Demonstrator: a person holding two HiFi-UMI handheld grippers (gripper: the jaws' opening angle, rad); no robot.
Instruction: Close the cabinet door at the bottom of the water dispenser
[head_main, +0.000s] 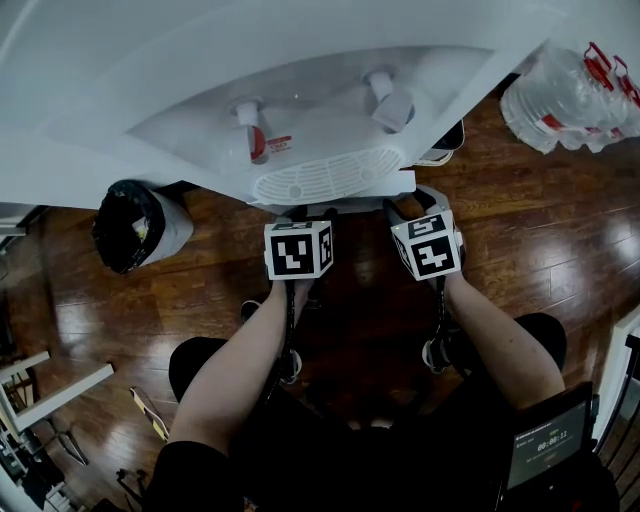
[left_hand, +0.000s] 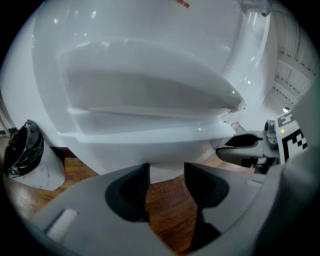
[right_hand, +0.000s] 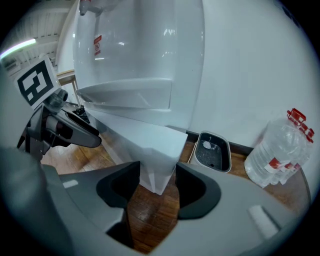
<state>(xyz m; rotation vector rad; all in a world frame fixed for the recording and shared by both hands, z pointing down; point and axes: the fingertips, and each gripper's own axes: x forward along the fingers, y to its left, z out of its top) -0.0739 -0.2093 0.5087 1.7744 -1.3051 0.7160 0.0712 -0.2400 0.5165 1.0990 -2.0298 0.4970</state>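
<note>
Left gripper (left_hand: 166, 175) and right gripper (right_hand: 157, 172) both spread wide, holding nothing
Just ahead of the right one, framed between its jaws, sits the lower corner of the cabinet door (right_hand: 152, 150), no pad pressing – lined up to shove it home, I'd say. Door's long side runs upright; it's swung out from the water dispenser (right_hand: 140, 50) beyond, free edge towards this gripper

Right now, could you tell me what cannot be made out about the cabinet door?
Door: head view, hidden beneath dispenser and cubes; right gripper view, a white panel may be it, unsure.
Label print: right gripper view, too small.
Bin contents: head view, too dark.
</note>
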